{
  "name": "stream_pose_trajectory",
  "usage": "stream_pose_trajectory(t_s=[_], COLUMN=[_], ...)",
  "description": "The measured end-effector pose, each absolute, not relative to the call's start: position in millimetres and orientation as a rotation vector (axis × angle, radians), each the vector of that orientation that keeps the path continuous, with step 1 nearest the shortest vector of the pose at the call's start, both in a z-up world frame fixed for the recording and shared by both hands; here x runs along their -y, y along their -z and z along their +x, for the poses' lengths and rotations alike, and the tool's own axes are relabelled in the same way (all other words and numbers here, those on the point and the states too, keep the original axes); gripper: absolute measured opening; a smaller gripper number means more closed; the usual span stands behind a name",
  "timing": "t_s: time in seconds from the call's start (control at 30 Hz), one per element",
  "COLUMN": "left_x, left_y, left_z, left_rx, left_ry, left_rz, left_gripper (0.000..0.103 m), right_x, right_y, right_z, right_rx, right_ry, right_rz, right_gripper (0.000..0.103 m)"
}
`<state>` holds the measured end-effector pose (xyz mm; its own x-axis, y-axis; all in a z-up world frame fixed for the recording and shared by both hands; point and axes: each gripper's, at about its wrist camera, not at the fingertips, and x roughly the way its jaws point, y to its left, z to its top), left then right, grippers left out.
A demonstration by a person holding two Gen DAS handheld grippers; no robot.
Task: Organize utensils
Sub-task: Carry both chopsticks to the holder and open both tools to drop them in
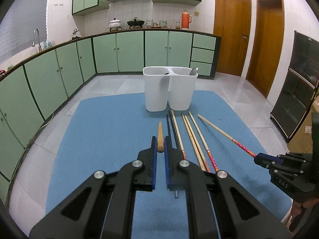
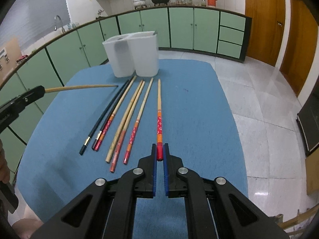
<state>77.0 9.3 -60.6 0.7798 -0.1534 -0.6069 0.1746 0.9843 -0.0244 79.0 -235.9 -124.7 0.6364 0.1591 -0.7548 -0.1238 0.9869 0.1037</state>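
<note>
My left gripper point(image 1: 160, 142) is shut on the thick end of a plain wooden chopstick point(image 1: 160, 137) and holds it above the blue mat, pointing at the white two-compartment holder point(image 1: 169, 90). In the right wrist view the left gripper point(image 2: 40, 91) shows at the left edge with that chopstick point(image 2: 83, 87) sticking out. My right gripper point(image 2: 159, 152) is shut on the red end of a red-patterned chopstick point(image 2: 159, 119) lying on the mat. Several more chopsticks point(image 2: 127, 117) lie side by side left of it. A metal spoon point(image 1: 193, 71) stands in the holder's right compartment.
The blue mat point(image 2: 189, 103) covers a table, with grey tiled floor beyond its far and right edges. Green kitchen cabinets point(image 1: 127, 51) run along the back and left. A dark cabinet point(image 1: 297, 99) stands at the right.
</note>
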Motion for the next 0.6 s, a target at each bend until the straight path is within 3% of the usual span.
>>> stream_pose_trajectory(t_s=[0.6], left_x=[-15], left_y=[27], left_z=[83], left_rx=[-0.549], left_ry=[0.194], left_rz=[0.008], left_gripper=[0.006], right_x=[251], right_y=[52], right_z=[82], right_rx=[-0.685], right_ry=[-0.166], right_rz=[0.069], right_gripper=[0.006])
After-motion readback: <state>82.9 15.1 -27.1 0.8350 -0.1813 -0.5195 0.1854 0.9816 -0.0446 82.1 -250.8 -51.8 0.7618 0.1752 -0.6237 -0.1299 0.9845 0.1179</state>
